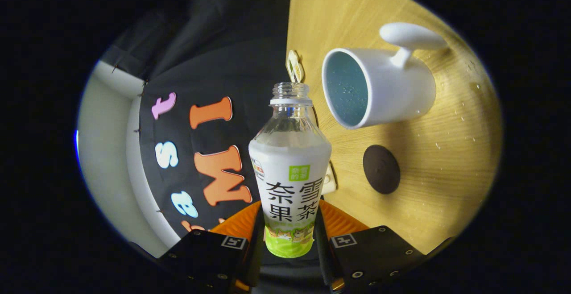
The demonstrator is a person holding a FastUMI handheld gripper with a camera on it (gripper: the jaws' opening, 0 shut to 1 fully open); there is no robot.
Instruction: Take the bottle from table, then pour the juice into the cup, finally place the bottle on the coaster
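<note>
tongs [289,236] clamped on bottle [290,173] | bottle between fingers | cup [379,89], coaster [381,169] beyond

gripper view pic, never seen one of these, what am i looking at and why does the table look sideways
This picture comes from a fisheye camera mounted on a hand-held two-finger tool; a person carries it, there is no robot arm. The camera looks forward along the two fingers, the black and orange parts low in the view.

Both fingers press on the lower part of a clear plastic bottle, which has no cap on. The tool is turned on its side with the bottle, so the wooden table looks rotated. That fits a pouring move.

On the table, beyond the bottle's neck, stands a white cup with a handle and a blue inside; I cannot tell whether it holds liquid. Beside it lies a dark round coaster. Small droplets speckle the wood.
</note>
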